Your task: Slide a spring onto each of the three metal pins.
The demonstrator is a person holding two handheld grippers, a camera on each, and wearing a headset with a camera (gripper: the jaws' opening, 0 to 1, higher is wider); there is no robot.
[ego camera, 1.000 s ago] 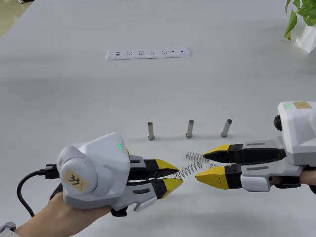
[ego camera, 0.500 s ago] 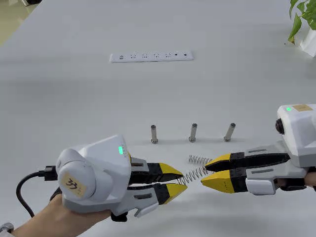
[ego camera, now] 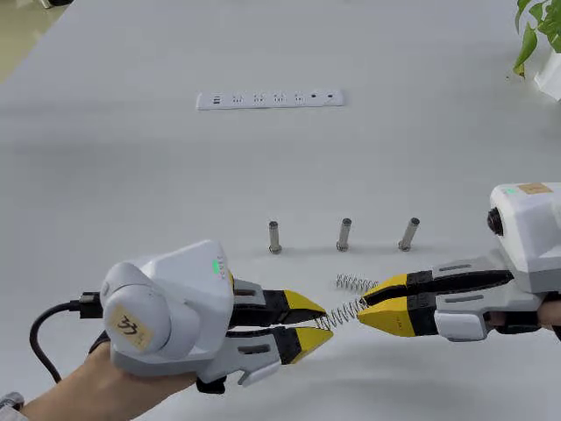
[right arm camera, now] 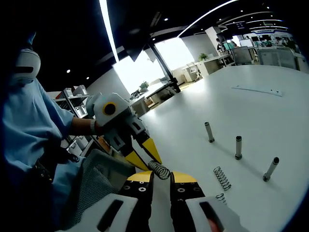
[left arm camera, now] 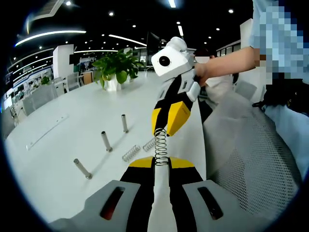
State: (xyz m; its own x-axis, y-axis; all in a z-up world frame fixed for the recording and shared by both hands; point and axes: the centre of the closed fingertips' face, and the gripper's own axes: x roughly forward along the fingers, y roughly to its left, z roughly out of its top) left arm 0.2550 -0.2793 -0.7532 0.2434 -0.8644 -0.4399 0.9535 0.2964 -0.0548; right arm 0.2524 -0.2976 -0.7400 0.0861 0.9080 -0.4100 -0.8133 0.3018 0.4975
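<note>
Three metal pins stand upright in a row on the white table: left pin (ego camera: 274, 237), middle pin (ego camera: 344, 234), right pin (ego camera: 408, 233). In front of them a spring (ego camera: 341, 312) hangs in the air between both grippers. My left gripper (ego camera: 324, 321) is shut on its near end, and my right gripper (ego camera: 361, 304) is shut on its other end. The left gripper view has that spring (left arm camera: 161, 144) running from my own jaws up to the right gripper (left arm camera: 161, 130). In the right gripper view, the spring (right arm camera: 159, 169) curls out from my jaws. A loose spring (ego camera: 353, 282) lies behind.
A white power strip (ego camera: 270, 99) lies far back on the table. A potted plant (ego camera: 536, 35) stands at the back right corner. A black cable (ego camera: 44, 331) trails from the left gripper. A second loose spring (left arm camera: 150, 143) lies near the first (left arm camera: 130, 152).
The right gripper's jaws were wide open a second ago; they have closed onto the far end of the spring that the left gripper holds. The left gripper rose slightly.
</note>
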